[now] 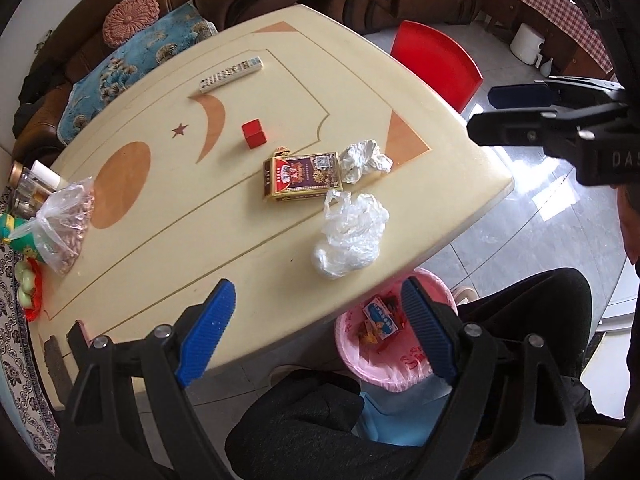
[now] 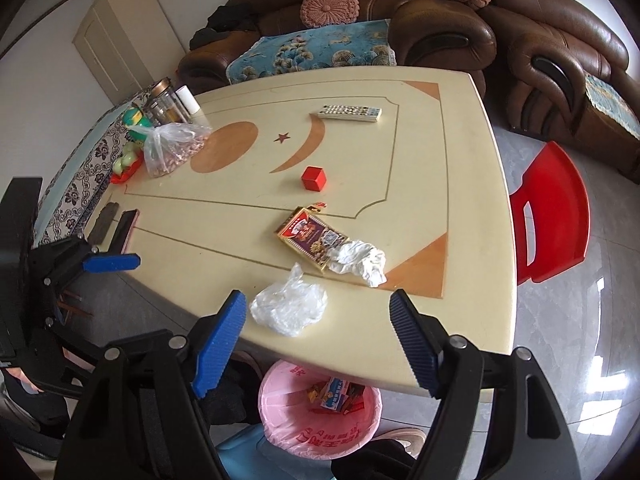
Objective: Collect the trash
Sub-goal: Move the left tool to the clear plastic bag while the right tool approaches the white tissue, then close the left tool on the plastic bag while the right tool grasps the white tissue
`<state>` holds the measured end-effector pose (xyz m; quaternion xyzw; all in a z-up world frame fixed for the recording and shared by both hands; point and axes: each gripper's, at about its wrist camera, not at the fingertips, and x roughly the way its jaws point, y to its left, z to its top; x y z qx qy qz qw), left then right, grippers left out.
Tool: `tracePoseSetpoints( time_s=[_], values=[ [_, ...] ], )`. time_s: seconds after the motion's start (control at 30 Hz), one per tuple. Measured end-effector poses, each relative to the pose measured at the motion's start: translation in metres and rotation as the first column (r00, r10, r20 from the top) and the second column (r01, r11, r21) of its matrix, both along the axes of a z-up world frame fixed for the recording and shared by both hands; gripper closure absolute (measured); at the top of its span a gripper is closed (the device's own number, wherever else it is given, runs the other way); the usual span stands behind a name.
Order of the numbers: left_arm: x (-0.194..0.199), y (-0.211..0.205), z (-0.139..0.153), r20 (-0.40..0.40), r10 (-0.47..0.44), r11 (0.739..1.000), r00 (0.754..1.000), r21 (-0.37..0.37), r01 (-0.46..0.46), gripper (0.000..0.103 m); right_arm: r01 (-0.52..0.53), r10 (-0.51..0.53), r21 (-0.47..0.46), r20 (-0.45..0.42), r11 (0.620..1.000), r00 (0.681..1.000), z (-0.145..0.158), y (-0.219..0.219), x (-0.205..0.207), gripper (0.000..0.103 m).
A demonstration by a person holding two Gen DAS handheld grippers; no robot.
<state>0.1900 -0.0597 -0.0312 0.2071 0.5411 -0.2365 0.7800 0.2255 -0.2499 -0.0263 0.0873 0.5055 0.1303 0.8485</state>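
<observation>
Left wrist view: my left tongs [image 1: 316, 320] gape apart, empty, over the bench [image 1: 224, 208] edge. Right tongs [image 2: 318, 344] likewise apart, holding nothing. Crumpled clear plastic bag [image 2: 290, 308] lies near the bench's front edge, crumpled white tissue [image 2: 358, 262] touching the cigarette pack [image 2: 310, 238] beside it. Pink-lined trash bin [image 2: 320, 416] sits on the floor below, wrappers inside.

Bright daylight, glare on floor tiles [image 1: 560, 208]; fisheye edges warped, perhaps slightly soft.
</observation>
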Motion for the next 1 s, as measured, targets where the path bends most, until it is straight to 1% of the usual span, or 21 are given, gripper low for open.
tracePoseSetpoints(
  time_s=[0.13, 0.2, 0.3, 0.5, 0.7, 0.87, 1.0],
  values=[
    [0.008, -0.010, -0.011, -0.023, -0.010, 1.000, 1.000, -0.005, 0.010, 0.020, 0.007, -0.007, 0.010, -0.023, 1.000, 1.000, -0.011, -0.006, 0.015, 0.030],
    [0.013, -0.016, -0.022, -0.045, -0.013, 1.000, 0.999, -0.008, 0.012, 0.020, 0.011, -0.010, 0.012, -0.036, 1.000, 0.999, -0.018, -0.009, 0.022, 0.030],
    [0.021, -0.023, -0.039, -0.086, -0.010, 1.000, 0.996, -0.018, 0.009, 0.020, 0.020, -0.017, 0.035, -0.079, 0.999, 0.997, -0.035, -0.014, 0.037, 0.030],
    [0.039, -0.034, -0.072, -0.151, 0.000, 1.000, 0.988, -0.006, -0.001, 0.020, 0.034, -0.024, 0.063, -0.152, 0.997, 0.988, -0.068, -0.021, 0.063, 0.030],
    [0.057, -0.041, -0.106, -0.216, 0.021, 1.000, 0.976, 0.008, -0.019, 0.020, 0.035, -0.015, 0.084, -0.231, 0.996, 0.973, -0.105, -0.018, 0.089, 0.030],
    [0.070, -0.043, -0.127, -0.262, 0.041, 0.999, 0.964, 0.003, -0.042, 0.020, 0.043, -0.016, 0.091, -0.282, 0.995, 0.959, -0.132, -0.013, 0.109, 0.030],
    [0.072, -0.044, -0.139, -0.283, 0.046, 0.999, 0.958, 0.002, -0.047, 0.020, 0.055, -0.022, 0.097, -0.314, 0.994, 0.949, -0.151, -0.011, 0.121, 0.030]
  ],
)
